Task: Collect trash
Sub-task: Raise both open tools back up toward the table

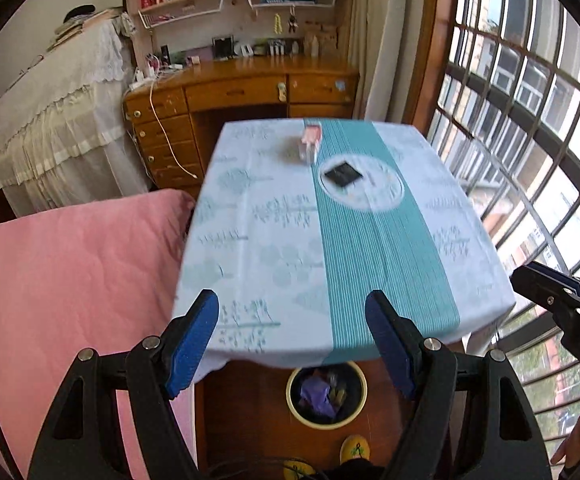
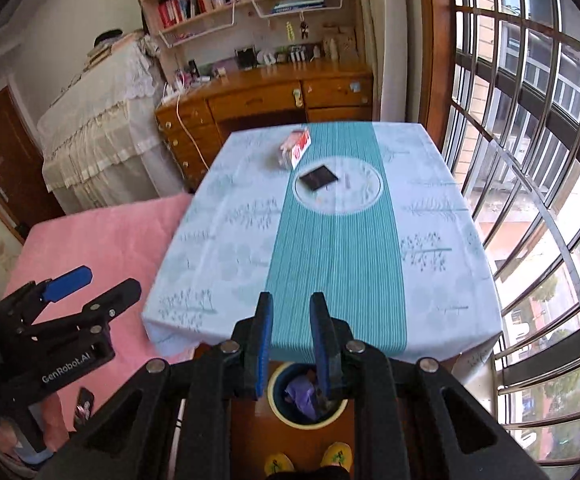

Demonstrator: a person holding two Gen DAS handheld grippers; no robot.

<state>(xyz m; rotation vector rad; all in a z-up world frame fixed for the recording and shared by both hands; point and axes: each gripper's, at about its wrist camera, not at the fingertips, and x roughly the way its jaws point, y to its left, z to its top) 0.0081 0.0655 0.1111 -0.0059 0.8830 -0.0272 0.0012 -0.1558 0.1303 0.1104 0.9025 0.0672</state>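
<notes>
A pink and white carton (image 1: 310,142) (image 2: 297,146) lies at the far end of the table (image 1: 469,272) (image 2: 449,300). A flat black wrapper (image 1: 342,175) (image 2: 317,177) lies just in front of it, on the cloth's white circle. A yellow-rimmed trash bin (image 1: 327,394) (image 2: 306,396) with purple and other scraps stands on the floor under the table's near edge. My left gripper (image 1: 291,344) is open and empty above the near edge. My right gripper (image 2: 290,344) is open a little and empty, above the bin.
A pink-covered bed (image 1: 70,280) (image 2: 102,240) lies left of the table. A wooden desk (image 1: 242,92) with shelves stands behind it. A barred window (image 1: 529,140) runs along the right. Yellow slippers (image 2: 335,456) show at the bottom.
</notes>
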